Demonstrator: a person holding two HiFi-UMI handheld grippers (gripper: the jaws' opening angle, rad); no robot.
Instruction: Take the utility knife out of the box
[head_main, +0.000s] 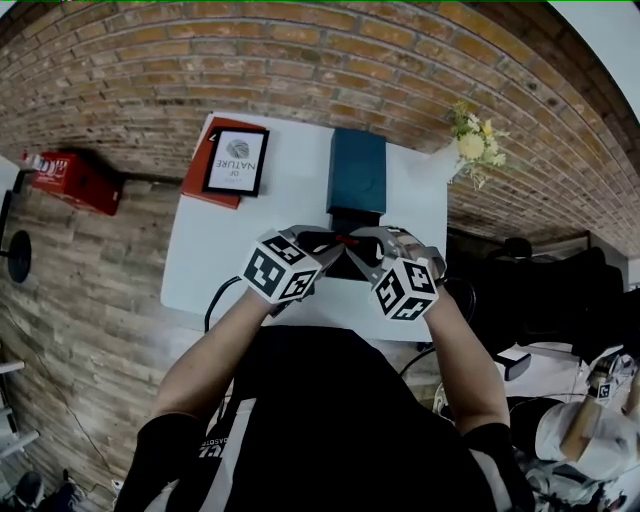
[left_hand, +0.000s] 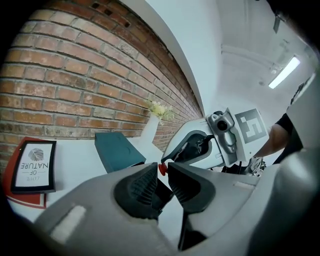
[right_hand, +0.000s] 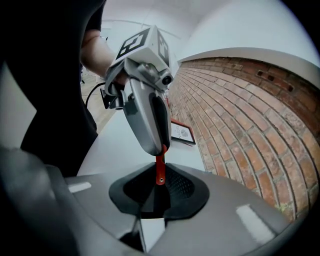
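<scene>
Both grippers are held on the near side of the box (head_main: 356, 170), with their tips facing each other. The left gripper (left_hand: 163, 168) has its jaws almost together and pinches the red end of the utility knife (right_hand: 160, 167). The right gripper (right_hand: 159, 181) is closed on the same knife and tilts downward. The left forearm (head_main: 215, 340) and right forearm (head_main: 465, 350) both reach toward the box.

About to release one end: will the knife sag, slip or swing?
The knife looks stiff: it spans straight between left gripper and right gripper, so sagging is unlikely. Slim, so probably light. Each grips only an end, so it might pivot once one lets go.
</scene>
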